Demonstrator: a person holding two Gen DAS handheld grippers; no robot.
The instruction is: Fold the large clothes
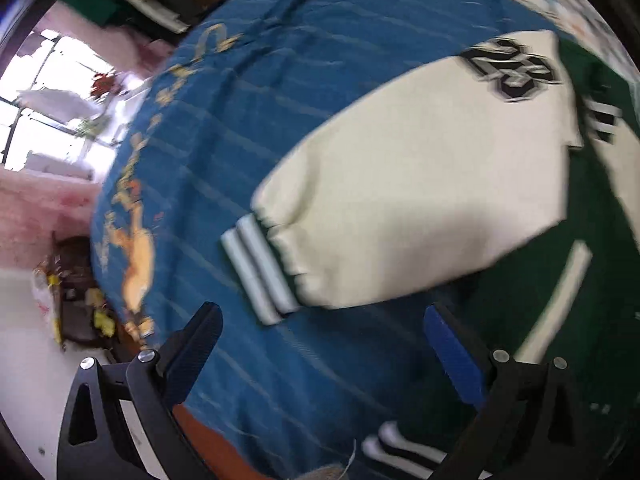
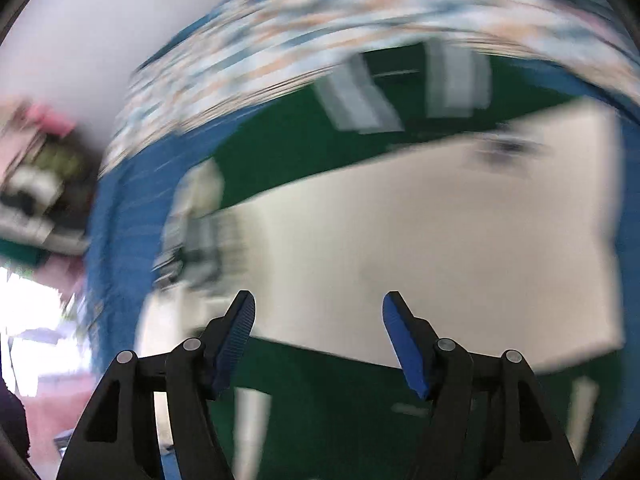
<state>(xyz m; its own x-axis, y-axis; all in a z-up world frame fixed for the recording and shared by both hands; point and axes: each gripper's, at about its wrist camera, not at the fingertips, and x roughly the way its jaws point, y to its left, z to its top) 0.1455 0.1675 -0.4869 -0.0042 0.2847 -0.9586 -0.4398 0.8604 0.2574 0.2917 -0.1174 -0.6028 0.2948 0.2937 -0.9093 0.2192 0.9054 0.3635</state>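
While wide apart: both claws (image 1: 322, 344) (image 2: 319, 322), w/o load.

Motion-blurred jacket (image 2: 400, 240), sleeve patch (image 2: 504, 148)

The left wrist view looks down at an angle from close above the blue patterned cloth (image 1: 280, 100), past its edge toward a bright window (image 1: 52, 120). The right wrist view, heavily blurred, looks down from close above. Both views share the cream sleeve of the green varsity jacket (image 1: 420, 200) (image 2: 420, 248).
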